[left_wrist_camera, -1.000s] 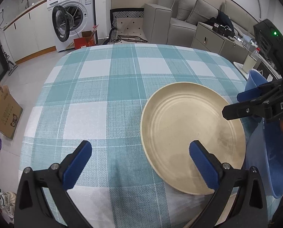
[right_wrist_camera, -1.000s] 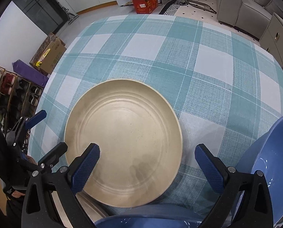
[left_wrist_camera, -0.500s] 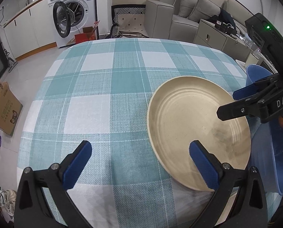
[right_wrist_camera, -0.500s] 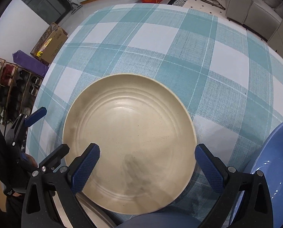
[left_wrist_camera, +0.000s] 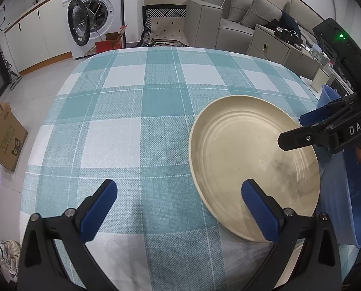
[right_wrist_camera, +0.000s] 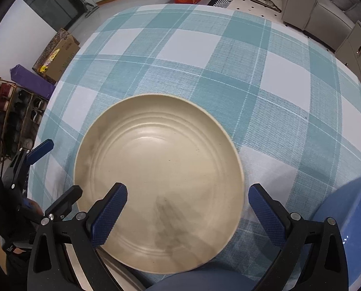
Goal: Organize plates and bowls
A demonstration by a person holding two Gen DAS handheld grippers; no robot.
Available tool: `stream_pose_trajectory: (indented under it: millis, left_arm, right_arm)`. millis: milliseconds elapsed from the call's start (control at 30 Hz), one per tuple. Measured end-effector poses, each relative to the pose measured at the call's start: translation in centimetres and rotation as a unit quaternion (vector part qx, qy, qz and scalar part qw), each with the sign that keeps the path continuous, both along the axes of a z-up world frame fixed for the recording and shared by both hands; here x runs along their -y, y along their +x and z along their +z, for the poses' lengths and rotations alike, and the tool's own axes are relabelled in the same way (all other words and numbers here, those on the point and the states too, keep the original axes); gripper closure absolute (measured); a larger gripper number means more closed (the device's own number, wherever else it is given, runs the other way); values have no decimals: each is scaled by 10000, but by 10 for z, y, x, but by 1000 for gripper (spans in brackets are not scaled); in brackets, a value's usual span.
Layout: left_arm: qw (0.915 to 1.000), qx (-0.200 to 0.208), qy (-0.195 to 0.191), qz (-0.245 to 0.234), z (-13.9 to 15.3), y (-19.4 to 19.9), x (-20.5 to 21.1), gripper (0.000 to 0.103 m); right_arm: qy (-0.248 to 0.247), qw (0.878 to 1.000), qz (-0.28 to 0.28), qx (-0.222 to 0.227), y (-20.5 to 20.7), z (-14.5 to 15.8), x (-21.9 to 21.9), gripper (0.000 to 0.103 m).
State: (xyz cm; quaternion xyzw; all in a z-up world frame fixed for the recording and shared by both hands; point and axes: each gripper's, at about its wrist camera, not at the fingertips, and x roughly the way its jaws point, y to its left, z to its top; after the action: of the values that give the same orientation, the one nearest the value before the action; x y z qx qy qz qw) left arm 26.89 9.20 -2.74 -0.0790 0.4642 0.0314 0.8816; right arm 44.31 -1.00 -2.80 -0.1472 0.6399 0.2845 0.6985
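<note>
Lying on the teal-and-white checked tablecloth (left_wrist_camera: 132, 111) near the table's near right edge, a large beige plate (right_wrist_camera: 161, 174) shows concentric ridges and a grey smudge on its near side. Blue bowl (right_wrist_camera: 350, 218) just beside it on the right, cut off by the frame edge; whether rim and plate touch cannot be told. A second blue curved rim (right_wrist_camera: 200, 280) shows at the bottom of the right wrist view, mostly hidden, and a pale edge under the plate's near left side is too hidden to identify.

Right gripper (right_wrist_camera: 187, 213): jaws wide apart, hovering above the plate's near half, holding nothing. Its body reads "DAS" in the left wrist view; green indicator lit on top.

Left gripper (left_wrist_camera: 178, 208): jaws wide apart, empty, over the cloth; its right finger (left_wrist_camera: 258, 214) overlaps the plate's near edge in view, contact unclear.

Beyond the table: washing machine (left_wrist_camera: 93, 14) with door open, label text unreadable; cardboard box (left_wrist_camera: 4, 133) with printed characters, illegible; grey sofa (left_wrist_camera: 229, 17); shoe rack (right_wrist_camera: 8, 111) partly cut off.
</note>
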Motion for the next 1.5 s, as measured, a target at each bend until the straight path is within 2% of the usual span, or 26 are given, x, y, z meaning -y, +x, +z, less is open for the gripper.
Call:
stream_pose_trajectory:
  millis: [133,433,533,700,867,933,1000,1033,1100,1133,1200,1333,1400,1500]
  left_arm:
    - [10000,-15,10,-16,-1,1,2,0]
    - [9999,-18,10,152,-2,-6,-7,0]
    - [9998,-31,-70,197,-3,-9,-13,0]
    - [9995,-41,-138,280,-6,-13,-19,0]
    - [9994,-11,-262,243,-7,-15,-18,3]
    - [9994,8,-290,180,-7,-16,-16,12]
    - [9992,-31,-382,114,-8,-16,-14,28]
    - [9991,-52,-409,88,-9,-16,-14,32]
    - [9991,-86,-412,34,-11,-16,-11,46]
    - [9991,-92,-419,-19,-12,-16,-10,50]
    - [9988,-121,-459,-110,-13,-17,-6,64]
    - [9993,-132,-328,-126,-13,-19,-2,68]
    - [9993,-135,-327,-79,-13,-21,-4,74]
    - [9994,-83,-325,-33,-10,-24,-6,76]
  right_arm:
    - [-18,9997,7,-224,1,-9,0,1]
    - [247,9988,114,-404,-6,-7,-13,1]
    - [166,9986,199,-456,-10,-8,-14,2]
    - [65,9982,164,-579,-9,-12,-5,21]
    - [-2,9979,239,-596,-15,-16,4,34]
    - [-48,9984,265,-488,-17,-15,6,41]
    - [-43,9986,239,-461,-17,-14,8,51]
    - [-49,9987,240,-437,-18,-13,9,53]
    - [-28,9988,241,-420,-19,-13,11,55]
    - [-18,9989,237,-407,-20,-12,11,57]
    - [15,9990,234,-393,-21,-12,12,70]
    - [46,9993,235,-270,-24,-9,9,76]
    - [51,9995,223,-198,-25,-7,10,79]
    - [80,9997,226,-71,-27,-3,13,84]
